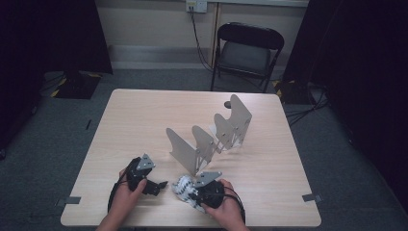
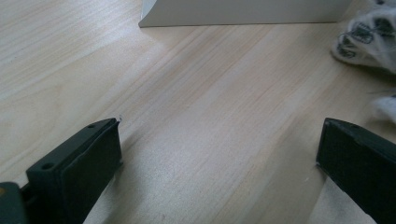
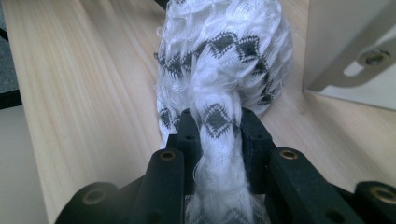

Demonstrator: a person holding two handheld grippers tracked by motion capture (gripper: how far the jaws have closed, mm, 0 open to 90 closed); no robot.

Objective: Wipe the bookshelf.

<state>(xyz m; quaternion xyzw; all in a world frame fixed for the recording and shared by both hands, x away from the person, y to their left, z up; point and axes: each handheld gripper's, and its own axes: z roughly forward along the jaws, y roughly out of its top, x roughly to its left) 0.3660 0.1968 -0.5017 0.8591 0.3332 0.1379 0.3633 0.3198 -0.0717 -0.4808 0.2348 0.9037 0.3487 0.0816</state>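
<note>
1. Gripping the white, black-patterned fuzzy cloth (image 3: 219, 60), the right tongs (image 3: 217, 123) are clamped on a bunched fold of it; in the high view the right tongs (image 1: 191, 191) sit at about 6 o'clock on the bench (image 1: 144, 115).
2. The left tongs (image 2: 219, 154) stand wide apart with bare wood between them; in the high view the left tongs (image 1: 162, 185) rest just at 9 o'clock of the cloth (image 1: 184, 188).
3. Judged from this, the cloth is being carried low over the bench: keep the pinch firm and lift enough that loose folds do not drag.
4. The cloth's long axis seems to run straight out from the right tongs, toward 9 o'clock on the bench, its bulk leading.
5. The grey metal divider rack (image 1: 209, 137) stands just at 12 o'clock; steer clear of its nearest plate.
</note>
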